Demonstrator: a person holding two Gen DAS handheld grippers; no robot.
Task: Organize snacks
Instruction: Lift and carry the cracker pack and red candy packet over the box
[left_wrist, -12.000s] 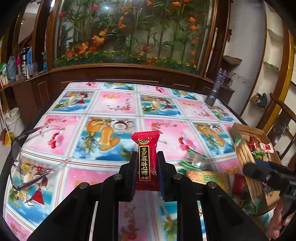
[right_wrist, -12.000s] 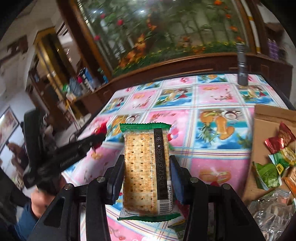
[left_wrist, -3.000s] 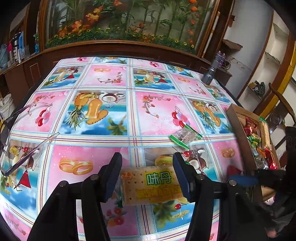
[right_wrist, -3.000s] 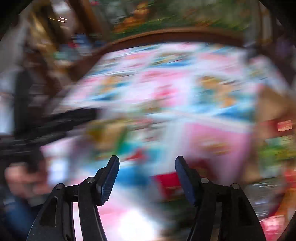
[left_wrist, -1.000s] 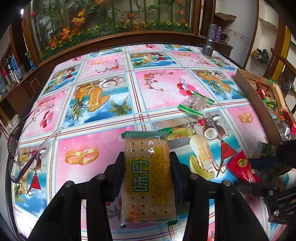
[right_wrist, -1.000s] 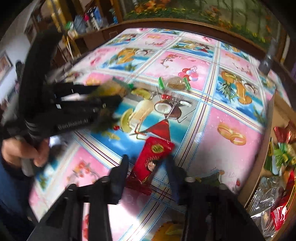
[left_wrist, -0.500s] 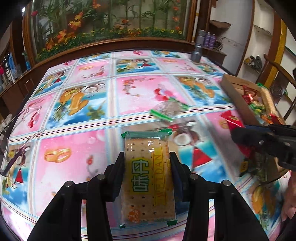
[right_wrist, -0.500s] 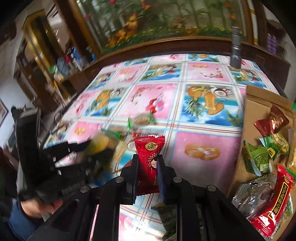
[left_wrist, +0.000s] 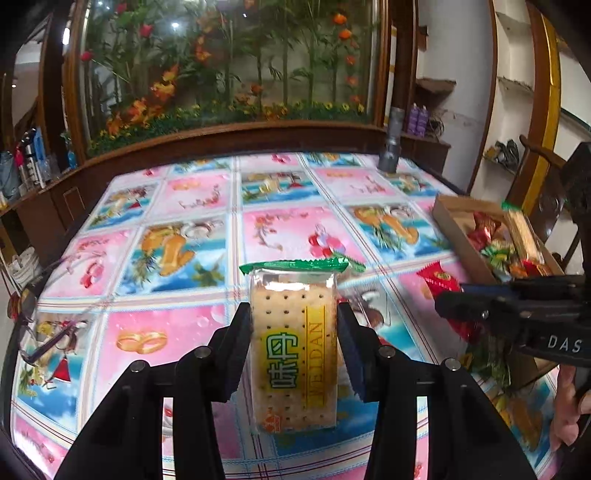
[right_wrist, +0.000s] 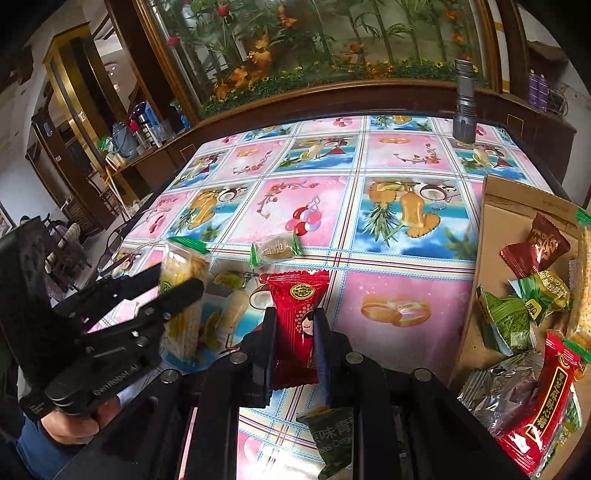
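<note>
My left gripper (left_wrist: 293, 328) is shut on a clear pack of crackers (left_wrist: 293, 350) with a green top edge and yellow label, held above the table. The pack also shows in the right wrist view (right_wrist: 183, 291). My right gripper (right_wrist: 295, 325) is shut on a red candy packet (right_wrist: 298, 314), held above the table; it shows in the left wrist view (left_wrist: 437, 278) too. A cardboard box (right_wrist: 517, 210) at the right holds several wrapped snacks. A small clear candy with green ends (right_wrist: 275, 248) lies on the table beyond both grippers.
The table has a pink and blue fruit-print cloth (left_wrist: 177, 199). A grey flashlight (right_wrist: 463, 107) stands at the far right edge. Glasses (left_wrist: 44, 332) lie at the left edge. A dark green snack packet (right_wrist: 334, 432) lies under my right gripper. A wooden chair (left_wrist: 543, 184) stands behind the box.
Both grippers have closed on snacks and lifted: the left holds the cracker pack higher, the right has picked up the red candy packet and raised it beside the box.
</note>
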